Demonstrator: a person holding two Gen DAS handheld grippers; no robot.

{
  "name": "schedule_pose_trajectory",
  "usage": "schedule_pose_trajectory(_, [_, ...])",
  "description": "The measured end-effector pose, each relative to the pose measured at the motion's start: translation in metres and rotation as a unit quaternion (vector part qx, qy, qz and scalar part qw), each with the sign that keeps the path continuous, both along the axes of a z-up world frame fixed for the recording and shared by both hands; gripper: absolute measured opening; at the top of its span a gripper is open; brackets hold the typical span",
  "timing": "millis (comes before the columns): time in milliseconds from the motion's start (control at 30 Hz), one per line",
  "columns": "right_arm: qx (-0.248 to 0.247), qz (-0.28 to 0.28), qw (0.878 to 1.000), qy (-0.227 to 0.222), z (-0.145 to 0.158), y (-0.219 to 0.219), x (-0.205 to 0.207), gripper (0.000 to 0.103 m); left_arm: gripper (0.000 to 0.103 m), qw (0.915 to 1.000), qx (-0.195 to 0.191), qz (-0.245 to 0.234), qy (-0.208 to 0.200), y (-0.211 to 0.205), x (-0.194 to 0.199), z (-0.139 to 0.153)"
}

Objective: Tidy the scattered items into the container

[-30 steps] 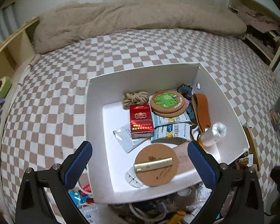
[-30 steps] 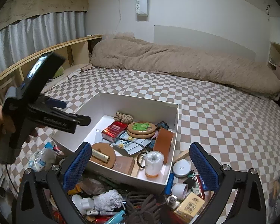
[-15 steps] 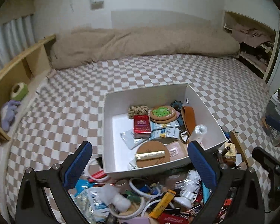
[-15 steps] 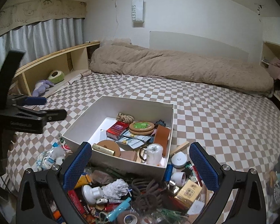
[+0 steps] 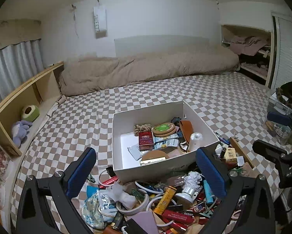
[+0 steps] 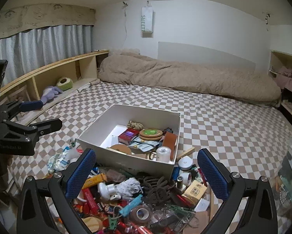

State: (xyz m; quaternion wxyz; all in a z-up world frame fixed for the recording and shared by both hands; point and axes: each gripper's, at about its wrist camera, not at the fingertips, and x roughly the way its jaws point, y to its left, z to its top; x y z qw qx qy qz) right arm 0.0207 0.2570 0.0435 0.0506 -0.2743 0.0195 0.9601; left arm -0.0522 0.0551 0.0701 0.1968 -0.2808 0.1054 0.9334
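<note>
A white box point(image 5: 161, 164) point(image 6: 91, 134) sits on the checkered bed. It holds a red pack point(image 5: 145, 140), a green-faced coaster stack point(image 5: 164, 129), a rope coil point(image 5: 143, 127), a brown leather piece point(image 5: 187, 130) and a white roll point(image 5: 194, 141). A pile of scattered items point(image 5: 157, 200) point(image 6: 138, 197) lies in front of it. My left gripper point(image 5: 146, 172) is open and empty above the pile; it shows at the left of the right wrist view point(image 6: 32, 115). My right gripper point(image 6: 146, 172) is open and empty above the pile.
A beige duvet point(image 6: 185, 78) lies along the bed's far side. A wooden shelf point(image 6: 48, 78) on the left holds a purple plush toy point(image 6: 51, 92) and a green object point(image 6: 64, 82). Shelves with clothes point(image 5: 249, 52) stand at the right.
Both grippers have drawn back and up from the box. The box looks smaller and the scattered pile in front of it has come into view. Both stayed open.
</note>
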Motion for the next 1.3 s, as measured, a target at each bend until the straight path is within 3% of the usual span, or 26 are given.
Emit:
schedule_pose_trajectory(533, [0.013,-0.021,1.000,0.016,-0.005,-0.014,0.034,0.103,0.103,0.9995,0.028,-0.012,-0.004,-0.020,0.041,-0.009])
schedule_pose_trajectory(1300, [0.012,-0.028,0.999,0.014,-0.013,-0.026,0.051,0.103,0.103,0.9995,0.022,-0.020,-0.014,-0.028,0.065,-0.022])
